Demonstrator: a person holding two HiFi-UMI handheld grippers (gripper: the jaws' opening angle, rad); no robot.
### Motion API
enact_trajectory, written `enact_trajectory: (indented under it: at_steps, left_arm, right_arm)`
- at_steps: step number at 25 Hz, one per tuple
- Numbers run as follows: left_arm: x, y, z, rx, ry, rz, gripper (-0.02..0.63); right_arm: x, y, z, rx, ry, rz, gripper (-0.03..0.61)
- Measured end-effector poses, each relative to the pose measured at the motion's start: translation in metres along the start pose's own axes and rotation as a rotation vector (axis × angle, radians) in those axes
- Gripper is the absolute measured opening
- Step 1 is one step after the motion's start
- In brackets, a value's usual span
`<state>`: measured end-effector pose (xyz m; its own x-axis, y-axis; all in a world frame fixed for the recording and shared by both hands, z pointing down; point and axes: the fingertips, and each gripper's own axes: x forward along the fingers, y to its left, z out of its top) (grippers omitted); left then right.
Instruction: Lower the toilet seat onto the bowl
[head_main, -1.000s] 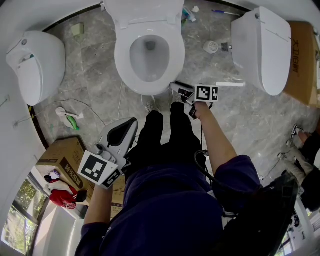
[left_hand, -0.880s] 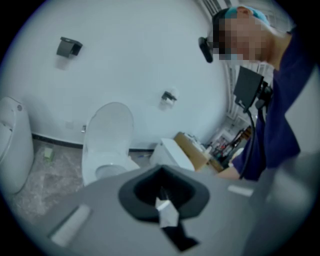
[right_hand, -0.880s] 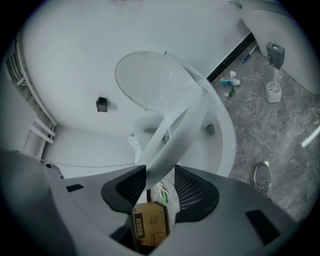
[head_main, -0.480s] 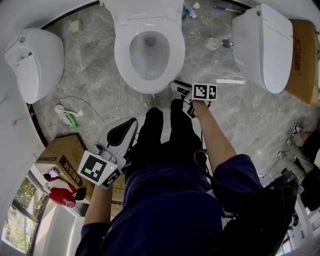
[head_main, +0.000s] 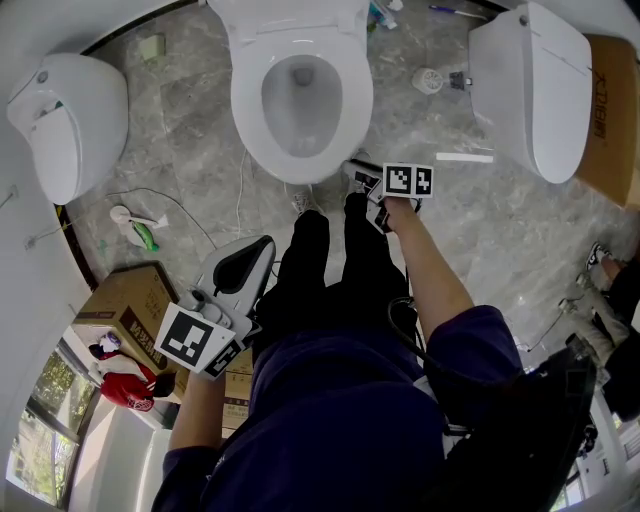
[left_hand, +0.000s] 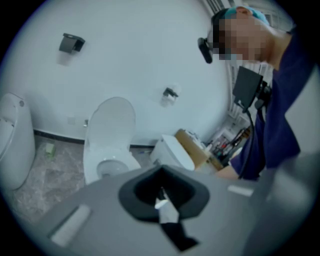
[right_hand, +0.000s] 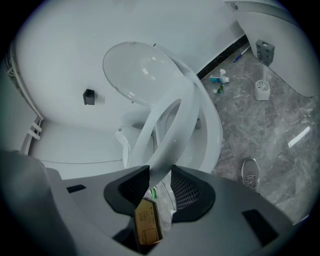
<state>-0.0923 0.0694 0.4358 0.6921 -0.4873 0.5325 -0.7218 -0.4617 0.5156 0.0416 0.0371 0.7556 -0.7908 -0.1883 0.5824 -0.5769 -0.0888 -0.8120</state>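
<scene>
Pinching the front rim of the toilet seat (right_hand: 175, 135), the right gripper (right_hand: 160, 176) has just been closing its jaws. Only its own view shows the seat half-raised over the bowl (head_main: 300, 172), which lies at 12 o'clock in the head view. The left gripper (left_hand: 161, 172), jaws pressed together, stays at 7 o'clock.

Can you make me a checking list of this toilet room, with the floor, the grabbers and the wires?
Surface: grey marble floor, things scattered on it.
Job's things: toilet seat tilted, not yet down on the bowl; lid up.
Clutter: green-and-white tool, white strip, cardboard box.
Grippers: right gripper jaws have just been closing, now gripping the seat's front edge; left gripper shut, empty.
Cables: thin white cord on the floor; black cable by the right arm.
Surroundings: spare toilets, left and right; white wall.
</scene>
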Motion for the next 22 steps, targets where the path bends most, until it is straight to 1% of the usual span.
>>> enact_trajectory:
  at_steps: [5,15,22]
  left_arm:
    - [0.001,0.002,-0.004,-0.006,0.008,-0.003,0.003]
    - [0.000,0.009,-0.016,-0.019,0.040,0.002,0.003]
    - [0.003,0.014,-0.021,-0.031,0.055,0.001,0.003]
  right_arm:
    - [0.005,-0.007,-0.004,-0.012,0.017,-0.026,0.123]
    - [0.016,-0.027,-0.015,0.012,0.026,-0.061,0.104]
    - [0.025,-0.040,-0.020,0.016,0.052,-0.088,0.095]
